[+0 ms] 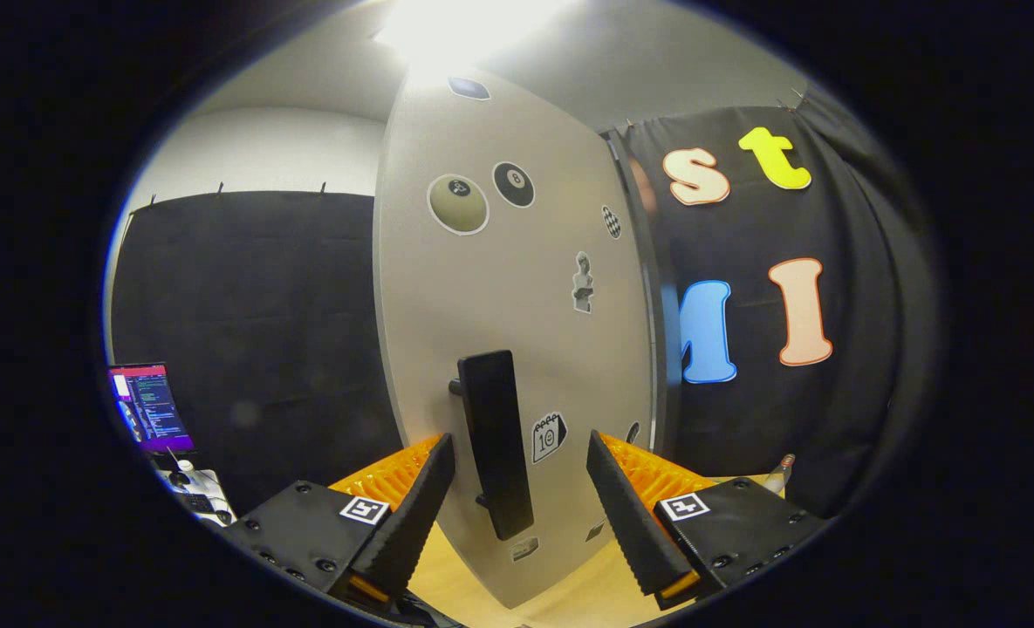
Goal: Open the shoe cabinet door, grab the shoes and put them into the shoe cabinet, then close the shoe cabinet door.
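Gripper (pixel 521 488) with its 2 fingers spread wide, nothing pinched. The black handle (pixel 495 440) of the shoe cabinet door (pixel 517 288) stands between the fingertips, nearer the left one, touching neither. Stickers on the pale door include an 8-ball (pixel 514 184) and a tag marked 10 (pixel 548 436). Wooden tabletop (pixel 569 593) below; laptop (pixel 150 407) far left.

Tongs at the shoe cabinet door handle

The tongs (pixel 521 488) stand spread, with the black upright handle (pixel 496 443) between the fingers (pixel 412 515), neither one pressing on it. The handle sits on the grey shoe cabinet door (pixel 517 305), which carries stickers above and beside the handle. The door's foot meets the wooden desk (pixel 586 593). A lit laptop (pixel 150 407) stands well left of the door.
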Motion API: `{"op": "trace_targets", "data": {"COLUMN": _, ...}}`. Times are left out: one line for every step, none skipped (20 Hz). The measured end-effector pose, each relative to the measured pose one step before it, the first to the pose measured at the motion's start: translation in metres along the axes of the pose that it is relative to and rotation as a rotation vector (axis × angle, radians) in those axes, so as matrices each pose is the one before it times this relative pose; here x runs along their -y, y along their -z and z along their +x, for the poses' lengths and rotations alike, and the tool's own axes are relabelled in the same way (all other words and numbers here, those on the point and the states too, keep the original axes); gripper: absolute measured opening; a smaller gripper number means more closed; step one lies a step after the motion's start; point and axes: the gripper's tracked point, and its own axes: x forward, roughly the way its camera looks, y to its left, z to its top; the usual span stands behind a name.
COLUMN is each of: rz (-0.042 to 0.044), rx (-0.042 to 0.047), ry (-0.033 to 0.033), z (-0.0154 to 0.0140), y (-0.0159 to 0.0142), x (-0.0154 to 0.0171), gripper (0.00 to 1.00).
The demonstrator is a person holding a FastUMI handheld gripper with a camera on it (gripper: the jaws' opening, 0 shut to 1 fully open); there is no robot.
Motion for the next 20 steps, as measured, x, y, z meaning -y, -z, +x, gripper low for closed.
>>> {"op": "trace_targets", "data": {"rz": 0.00924, "rx": -0.00366, "ry": -0.00857, "z": 0.00381, "y": 0.00044, "x": -0.00426, "gripper": 0.96}}
{"op": "trace_targets", "data": {"rz": 0.00867, "rx": -0.00505, "ry": -0.00804, "z": 0.00514, "y": 0.00105, "x": -0.00478, "gripper": 0.96}}
{"op": "trace_targets", "data": {"rz": 0.00771, "rx": -0.00165, "ry": -0.00711, "z": 0.00614, "y": 0.00031, "x": -0.00560, "gripper": 0.97}}
{"op": "trace_targets", "data": {"rz": 0.00340, "rx": -0.00078, "ry": -0.00481, "z": 0.00658, "y": 0.00081, "x": -0.00488, "gripper": 0.97}}
{"op": "trace_targets", "data": {"rz": 0.00286, "rx": 0.00184, "ry": -0.00236, "z": 0.00555, "y": -0.00008, "x": -0.00313, "gripper": 0.97}}
{"op": "trace_targets", "data": {"rz": 0.00111, "rx": -0.00141, "ry": -0.00139, "z": 0.00521, "y": 0.00099, "x": -0.00320, "gripper": 0.97}}
{"op": "trace_targets", "data": {"rz": -0.00108, "rx": 0.00057, "ry": -0.00176, "z": 0.00744, "y": 0.00050, "x": -0.00340, "gripper": 0.96}}
{"op": "trace_targets", "data": {"rz": -0.00047, "rx": 0.00003, "ry": -0.00036, "z": 0.00714, "y": -0.00028, "x": -0.00376, "gripper": 0.97}}
{"op": "trace_targets", "data": {"rz": 0.00042, "rx": 0.00096, "ry": 0.00058, "z": 0.00726, "y": 0.00110, "x": -0.00465, "gripper": 0.97}}
{"op": "trace_targets", "data": {"rz": 0.00108, "rx": 0.00172, "ry": 0.00087, "z": 0.00723, "y": 0.00018, "x": -0.00405, "gripper": 0.97}}
{"op": "trace_targets", "data": {"rz": 0.00054, "rx": 0.00151, "ry": 0.00120, "z": 0.00782, "y": 0.00018, "x": -0.00414, "gripper": 0.97}}
{"op": "trace_targets", "data": {"rz": 0.00150, "rx": 0.00263, "ry": 0.00094, "z": 0.00795, "y": 0.00078, "x": -0.00393, "gripper": 0.97}}
{"op": "trace_targets", "data": {"rz": 0.00262, "rx": -0.00105, "ry": 0.00072, "z": 0.00700, "y": 0.00136, "x": -0.00310, "gripper": 0.97}}
{"op": "trace_targets", "data": {"rz": 0.00445, "rx": -0.00109, "ry": 0.00214, "z": 0.00862, "y": 0.00090, "x": -0.00310, "gripper": 0.97}}
{"op": "trace_targets", "data": {"rz": 0.00360, "rx": -0.00145, "ry": 0.00229, "z": 0.00794, "y": 0.00059, "x": -0.00427, "gripper": 0.97}}
{"op": "trace_targets", "data": {"rz": 0.00240, "rx": -0.00034, "ry": 0.00460, "z": 0.00958, "y": 0.00014, "x": -0.00333, "gripper": 0.97}}
{"op": "trace_targets", "data": {"rz": -0.00016, "rx": 0.00059, "ry": 0.00614, "z": 0.01028, "y": 0.00003, "x": -0.00344, "gripper": 0.97}}
{"op": "trace_targets", "data": {"rz": -0.00426, "rx": 0.00141, "ry": 0.00228, "z": 0.01050, "y": -0.00120, "x": -0.00283, "gripper": 0.97}}
{"op": "trace_targets", "data": {"rz": -0.00915, "rx": 0.00057, "ry": 0.00188, "z": 0.00933, "y": 0.00037, "x": -0.00350, "gripper": 0.97}}
{"op": "trace_targets", "data": {"rz": -0.01184, "rx": 0.00086, "ry": 0.00230, "z": 0.01025, "y": -0.00022, "x": -0.00400, "gripper": 0.97}}
